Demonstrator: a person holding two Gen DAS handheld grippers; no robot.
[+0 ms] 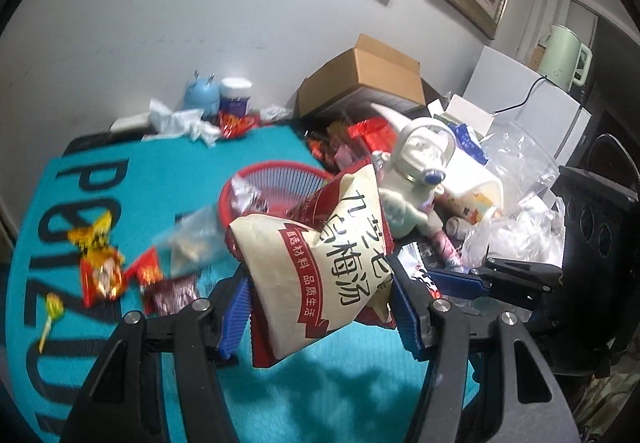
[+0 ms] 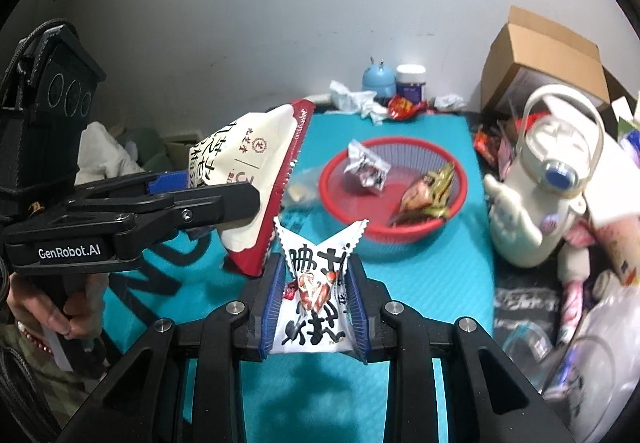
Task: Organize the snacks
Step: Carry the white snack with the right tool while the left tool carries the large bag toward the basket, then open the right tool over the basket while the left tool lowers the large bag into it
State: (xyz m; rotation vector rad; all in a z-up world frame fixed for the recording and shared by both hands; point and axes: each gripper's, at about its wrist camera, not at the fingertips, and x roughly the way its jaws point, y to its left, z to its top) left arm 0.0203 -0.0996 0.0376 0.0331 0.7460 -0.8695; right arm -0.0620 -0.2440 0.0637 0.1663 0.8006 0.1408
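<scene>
My left gripper (image 1: 320, 291) is shut on a large cream and red snack bag (image 1: 320, 263) and holds it above the teal mat (image 1: 320, 395). It also shows in the right wrist view (image 2: 256, 183), at the left. My right gripper (image 2: 316, 283) is shut on a small white snack packet (image 2: 316, 299) with black and red print, held above the mat in front of a red basket (image 2: 394, 187). The basket holds a silver packet (image 2: 366, 169) and a brown and green packet (image 2: 426, 193). In the left wrist view the basket (image 1: 276, 183) sits just beyond the big bag.
Several loose candies (image 1: 104, 267) and small packets lie on the mat at the left. A white figurine (image 2: 540, 183), a cardboard box (image 1: 360, 83), plastic bags and more snacks crowd the right side. A blue toy (image 2: 378, 77) and a jar stand by the back wall.
</scene>
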